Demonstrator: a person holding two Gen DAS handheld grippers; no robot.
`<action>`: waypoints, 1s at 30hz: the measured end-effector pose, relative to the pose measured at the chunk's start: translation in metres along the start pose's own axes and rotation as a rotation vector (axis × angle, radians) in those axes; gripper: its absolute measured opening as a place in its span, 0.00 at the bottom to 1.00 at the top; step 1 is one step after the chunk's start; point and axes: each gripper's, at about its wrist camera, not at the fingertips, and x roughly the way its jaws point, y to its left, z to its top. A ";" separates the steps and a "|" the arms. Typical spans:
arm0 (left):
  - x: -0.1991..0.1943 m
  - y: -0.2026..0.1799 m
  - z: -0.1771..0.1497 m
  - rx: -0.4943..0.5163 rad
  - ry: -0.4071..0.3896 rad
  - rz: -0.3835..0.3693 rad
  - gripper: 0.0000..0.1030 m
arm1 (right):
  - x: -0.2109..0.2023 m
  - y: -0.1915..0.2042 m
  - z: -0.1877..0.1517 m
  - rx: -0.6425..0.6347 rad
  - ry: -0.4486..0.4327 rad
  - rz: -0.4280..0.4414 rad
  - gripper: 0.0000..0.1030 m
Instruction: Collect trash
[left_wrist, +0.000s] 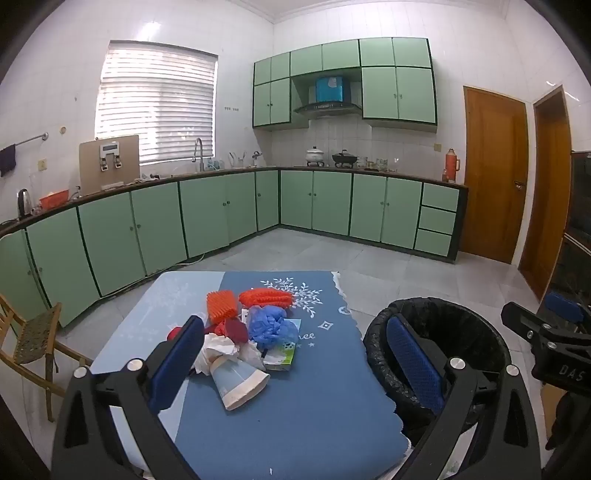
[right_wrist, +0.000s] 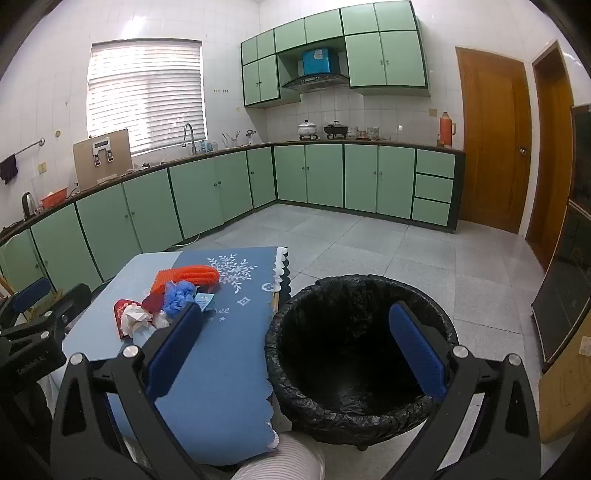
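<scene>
Blue-clothed table (left_wrist: 295, 406) in green-cabinet kitchen; trash pile (left_wrist: 243, 339); left gripper (left_wrist: 295, 354), right gripper (right_wrist: 295, 343) agape, empty.

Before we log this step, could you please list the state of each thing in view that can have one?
Left tongs: open, holding nothing.
Right tongs: open, holding nothing.
Trash bin: lined with a black bag, looks empty.
Paper cup: lying on its side.
Blue gloves: crumpled on the pile.
White tissue: crumpled.
Wooden door: closed.
Window blinds: lowered.
</scene>
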 end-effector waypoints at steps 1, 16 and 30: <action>-0.001 0.000 0.000 0.001 -0.007 0.001 0.94 | 0.000 0.000 0.000 -0.001 0.003 0.000 0.95; -0.002 -0.002 0.003 0.002 -0.005 0.010 0.94 | 0.001 0.001 -0.001 0.001 0.001 -0.001 0.95; -0.002 0.001 0.003 -0.003 0.002 0.009 0.94 | 0.002 0.001 -0.001 0.004 0.001 0.000 0.95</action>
